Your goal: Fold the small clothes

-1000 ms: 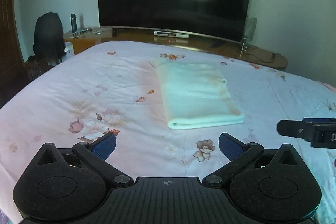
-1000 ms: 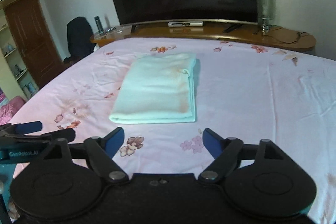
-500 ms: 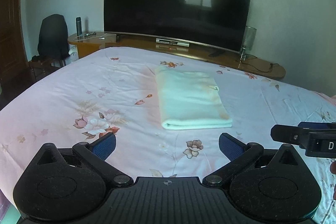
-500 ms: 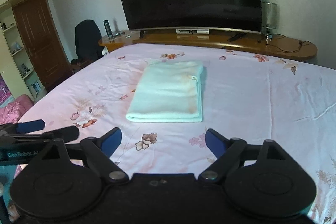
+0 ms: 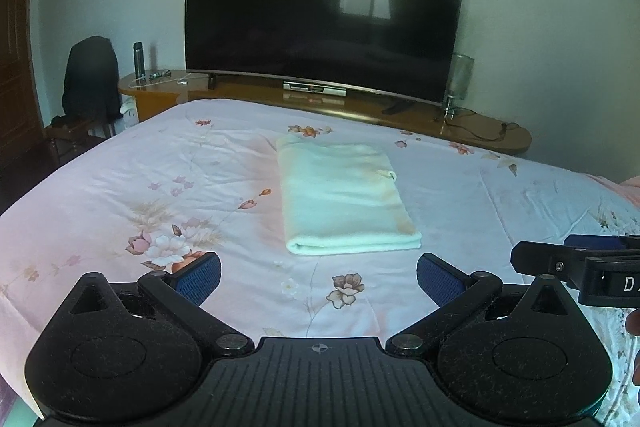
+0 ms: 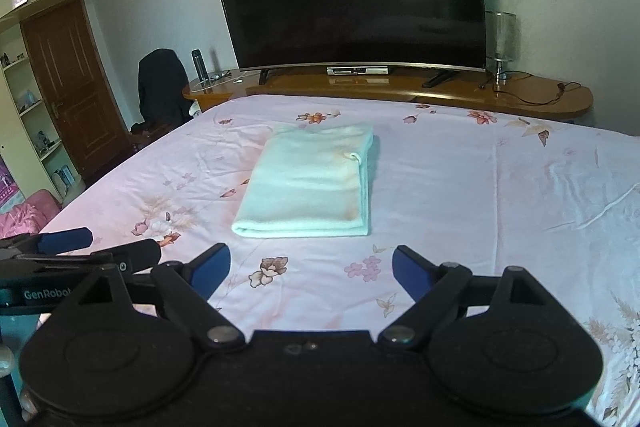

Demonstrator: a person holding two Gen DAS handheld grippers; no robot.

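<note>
The folded pale-green cloth (image 5: pixel 344 197) lies flat on the floral bedsheet (image 5: pixel 140 179), in the centre of the left wrist frame and slightly left of centre in the right wrist frame (image 6: pixel 308 183). Its folded edge faces the lower part of both frames.

The left gripper (image 5: pixel 318 273) sits at the bottom of its frame, jaws spread wide, nothing between the blue pads (image 5: pixel 199 277). The right gripper (image 6: pixel 310 267) likewise stands wide apart and empty, its pads clear of the sheet. Both grippers are near the cloth without touching it.

A dark television (image 5: pixel 324 15) on a wooden console (image 5: pixel 472 131) fills the upper centre.
</note>
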